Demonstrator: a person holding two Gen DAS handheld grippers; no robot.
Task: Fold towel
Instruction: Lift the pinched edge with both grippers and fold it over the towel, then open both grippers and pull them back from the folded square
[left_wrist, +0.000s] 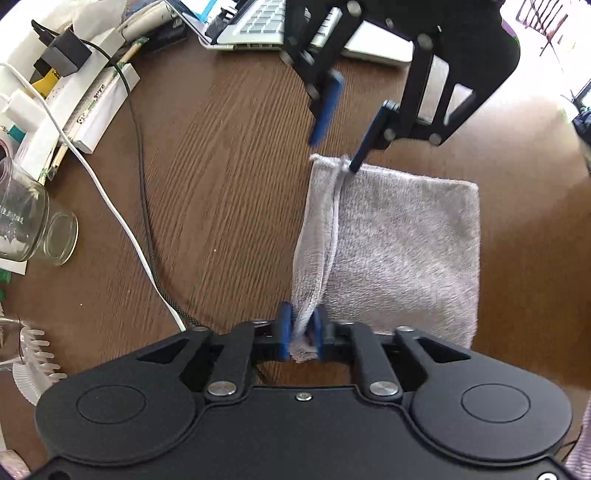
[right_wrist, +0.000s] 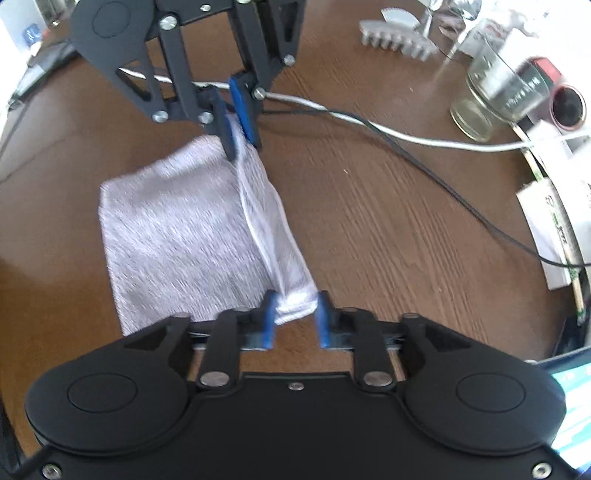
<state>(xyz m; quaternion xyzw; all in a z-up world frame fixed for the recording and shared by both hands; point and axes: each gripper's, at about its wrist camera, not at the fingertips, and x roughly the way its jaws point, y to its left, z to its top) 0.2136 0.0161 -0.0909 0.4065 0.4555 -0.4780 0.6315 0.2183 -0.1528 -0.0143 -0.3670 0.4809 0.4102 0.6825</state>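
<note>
The gray towel (left_wrist: 406, 251) lies folded on the brown desk (left_wrist: 221, 184). The left claw (left_wrist: 301, 332) pinches its 6 o'clock corner tight. The right claw (right_wrist: 293, 317) is loose around its corner, so that corner could slip and spoil the fold.

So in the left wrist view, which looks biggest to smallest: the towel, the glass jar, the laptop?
1. Towel, clearly the largest.
2 and 3. Jar and laptop: unsure, since both are cut off by the frame's edge and the fisheye lens warps them.
</note>
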